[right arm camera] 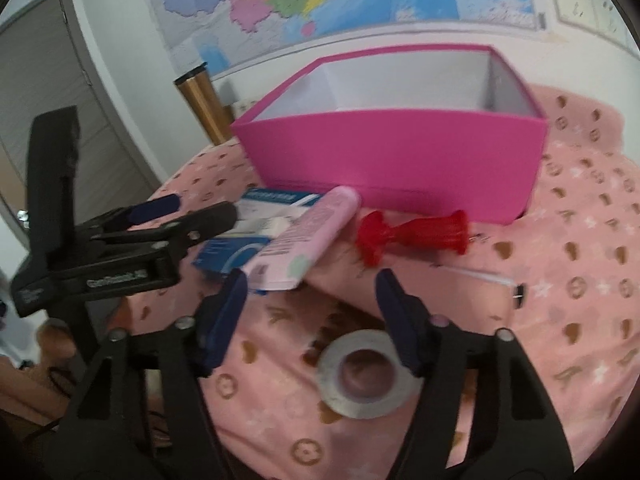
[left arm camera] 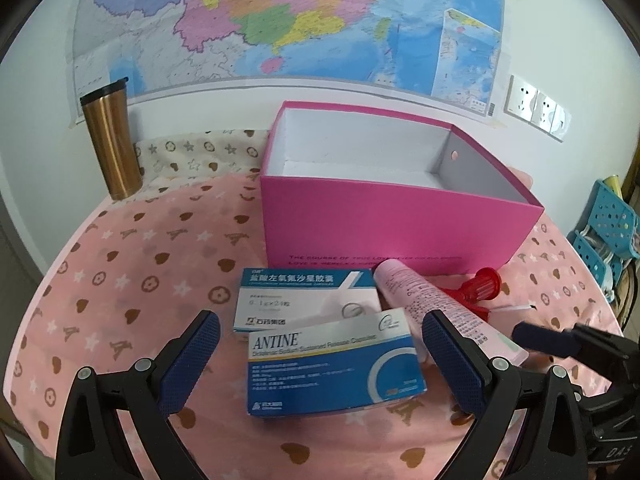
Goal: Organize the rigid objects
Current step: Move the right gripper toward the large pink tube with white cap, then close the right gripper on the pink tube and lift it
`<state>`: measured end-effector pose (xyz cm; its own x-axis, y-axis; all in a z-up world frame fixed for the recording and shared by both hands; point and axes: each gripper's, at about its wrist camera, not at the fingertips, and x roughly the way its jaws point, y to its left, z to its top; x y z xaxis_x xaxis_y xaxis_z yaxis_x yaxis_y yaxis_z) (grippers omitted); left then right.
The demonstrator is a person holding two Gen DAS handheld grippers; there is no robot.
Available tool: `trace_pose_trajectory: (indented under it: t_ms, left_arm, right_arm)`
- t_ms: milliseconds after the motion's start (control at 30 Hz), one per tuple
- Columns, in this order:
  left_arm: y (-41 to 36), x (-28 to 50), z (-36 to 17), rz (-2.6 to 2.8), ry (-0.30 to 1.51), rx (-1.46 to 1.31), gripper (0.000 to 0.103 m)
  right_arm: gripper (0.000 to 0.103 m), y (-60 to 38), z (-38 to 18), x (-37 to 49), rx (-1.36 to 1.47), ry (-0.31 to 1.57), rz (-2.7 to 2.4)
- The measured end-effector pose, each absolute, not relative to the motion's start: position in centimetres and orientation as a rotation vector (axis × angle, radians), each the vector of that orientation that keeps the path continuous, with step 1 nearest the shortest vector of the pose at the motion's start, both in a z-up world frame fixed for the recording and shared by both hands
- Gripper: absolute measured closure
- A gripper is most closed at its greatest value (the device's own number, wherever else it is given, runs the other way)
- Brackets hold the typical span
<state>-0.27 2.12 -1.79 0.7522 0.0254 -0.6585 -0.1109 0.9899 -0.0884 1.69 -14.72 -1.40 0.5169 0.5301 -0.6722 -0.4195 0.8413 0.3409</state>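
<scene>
Left wrist view: pink patterned cloth (left arm camera: 132,264), wall map (left arm camera: 280,16); glossy ANTINE box (left arm camera: 336,372) between wide-open left gripper (left arm camera: 320,356). Right gripper (right arm camera: 308,316) empty, spread above a blurry, probably tape, roll (right arm camera: 360,376).

A copper tumbler (left arm camera: 111,142) stands under the wall map (left arm camera: 280,20) (wall sockets (left arm camera: 536,106) rightward).

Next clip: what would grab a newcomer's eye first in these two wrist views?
The open bright pink cardboard box at the middle of the pink patterned tablecloth, its white inside showing nothing in it. In front of it lie two blue-and-white medicine cartons, a pale pink tube and a red plastic hourglass-shaped piece. The left gripper stands open around the nearer carton; the right gripper is open above a grey tape roll.
</scene>
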Motion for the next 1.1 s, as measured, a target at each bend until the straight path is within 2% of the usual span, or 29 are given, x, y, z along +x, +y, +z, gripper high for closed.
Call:
trace_pose_trajectory:
  t_ms: [100,133,167,367,633,900,1100]
  left_arm:
    - [2.3,-0.3,-1.9,0.074,0.718,-0.126,0.0]
    - [2.3,-0.3,-1.9,0.074,0.717,-0.125,0.0]
    - [2.3,-0.3,-1.9,0.073,0.718,-0.126,0.0]
    - [2.5,-0.1,-2.0,0.065,0.727,-0.127,0.0]
    - [1.6,0.7,-2.2,-0.005,0.739,-0.106,0.0]
    - [-0.2,3.2,-2.6,-0.152,0.777,-0.081,0.001]
    - [-1.4,6.1,-2.7,-0.295,0.825,-0.098,0.017]
  right_arm:
    - [0.058,-13.9,-2.0,2.0,0.177,0.888,0.619]
    - [0.072,-13.8,-2.2,2.2,0.179,0.909,0.626]
    - [0.079,-13.7,-2.3,2.2,0.194,0.92,0.643]
    - [0.09,-15.0,-1.5,2.3,0.238,0.904,0.639]
    - [0.092,-19.0,0.7,4.6,0.207,0.857,0.532]
    - [0.091,-22.7,-0.3,7.3,0.266,0.89,0.473]
    - [0.089,-24.3,-1.3,8.3,0.299,0.911,0.454]
